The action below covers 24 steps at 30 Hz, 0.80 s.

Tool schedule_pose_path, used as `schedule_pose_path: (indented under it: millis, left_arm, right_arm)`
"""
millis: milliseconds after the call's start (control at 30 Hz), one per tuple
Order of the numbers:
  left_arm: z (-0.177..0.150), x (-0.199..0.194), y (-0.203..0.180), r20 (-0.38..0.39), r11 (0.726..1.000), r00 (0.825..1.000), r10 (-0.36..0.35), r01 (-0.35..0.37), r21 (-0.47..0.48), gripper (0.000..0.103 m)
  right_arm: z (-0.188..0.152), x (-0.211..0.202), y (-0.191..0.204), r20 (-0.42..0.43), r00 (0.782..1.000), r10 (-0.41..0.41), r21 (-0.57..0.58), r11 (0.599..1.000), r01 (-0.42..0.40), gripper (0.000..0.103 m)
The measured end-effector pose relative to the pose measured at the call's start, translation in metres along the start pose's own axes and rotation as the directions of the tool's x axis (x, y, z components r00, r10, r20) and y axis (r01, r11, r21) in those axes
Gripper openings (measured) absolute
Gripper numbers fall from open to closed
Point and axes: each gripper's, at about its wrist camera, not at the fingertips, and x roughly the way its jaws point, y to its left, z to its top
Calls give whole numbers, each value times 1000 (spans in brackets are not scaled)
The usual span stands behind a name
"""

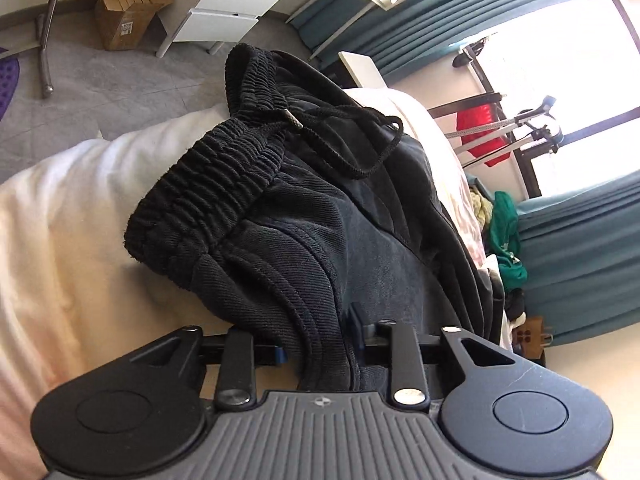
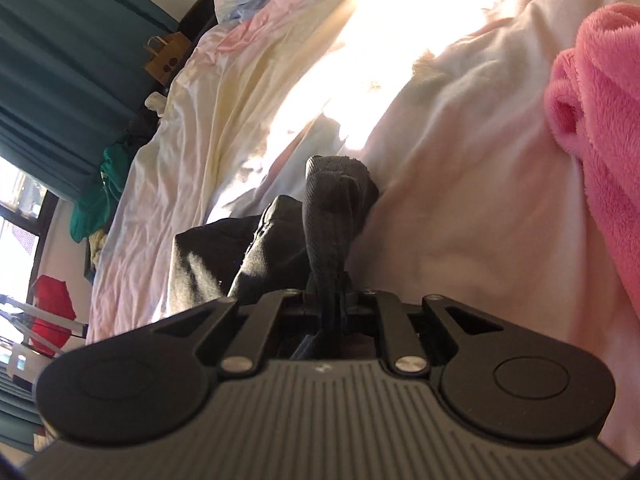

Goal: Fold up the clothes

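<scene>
Black drawstring trousers (image 1: 312, 216) lie bunched on the white bedding (image 1: 68, 216), their elastic waistband (image 1: 208, 196) and cord toward the left. My left gripper (image 1: 320, 344) is shut on a thick fold of this dark cloth; the fingers are mostly buried in it. In the right wrist view, a narrow end of the same dark trousers (image 2: 332, 216) rises from between the fingers of my right gripper (image 2: 328, 304), which is shut on it. More dark cloth (image 2: 224, 256) drapes to the left over the pale sheet (image 2: 460, 200).
A pink fluffy garment (image 2: 600, 120) lies at the right on the bed. Green and other clothes (image 1: 506, 240) pile by the teal curtains (image 1: 580, 256). A cardboard box (image 1: 128, 4) and white drawers (image 1: 236, 4) stand on the grey floor. A drying rack with a red item (image 1: 484, 132) is near the window.
</scene>
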Motion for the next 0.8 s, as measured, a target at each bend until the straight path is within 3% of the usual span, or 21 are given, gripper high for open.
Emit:
schedule_pose_path:
  millis: [33, 100, 133, 167, 200, 233, 267, 400, 567, 700, 800]
  left_arm:
    - [0, -3, -3, 4, 1000, 1000, 10, -10, 27, 60]
    - [0, -9, -10, 14, 996, 999, 32, -33, 82, 66]
    - [-1, -14, -15, 27, 991, 998, 56, -59, 118, 71]
    - [-3, -19, -21, 43, 984, 996, 80, -86, 156, 75]
    - [-5, -24, -30, 65, 973, 992, 104, -115, 201, 82]
    - [-9, -28, -37, 85, 961, 989, 123, -140, 239, 82]
    - [-12, -32, -45, 108, 947, 984, 140, -165, 275, 83]
    - [-35, -50, -80, 248, 902, 958, 147, -232, 363, 101]
    - [-65, -55, -129, 352, 841, 933, 79, -252, 479, 103]
    - [-91, -30, -167, 353, 768, 935, 29, -247, 591, 103]
    - [-112, -4, -191, 319, 723, 948, -4, -218, 656, 103]
  right_arm:
    - [0, 2, -2, -13, 1000, -12, 7, 1000, 12, 14]
    - [-1, 6, -5, -38, 999, -37, 20, 999, 38, 20]
    - [-1, 7, -7, -51, 997, -49, 26, 998, 50, 34]
    - [-1, 9, -8, -64, 996, -61, 32, 997, 63, 41]
    - [-1, 7, -6, -51, 996, -66, 17, 998, 67, 63]
    - [1, 2, 1, -13, 998, -68, -15, 998, 68, 78]
    - [2, -4, 7, 26, 997, -67, -48, 996, 69, 82]
    - [1, -28, 33, 141, 990, -18, -193, 980, 46, 81]
    - [-16, -56, 71, 154, 975, 160, -416, 905, -83, 81]
    - [-40, -76, 96, 52, 948, 313, -539, 808, -237, 81]
    - [-59, -85, 110, -36, 925, 377, -597, 734, -322, 81]
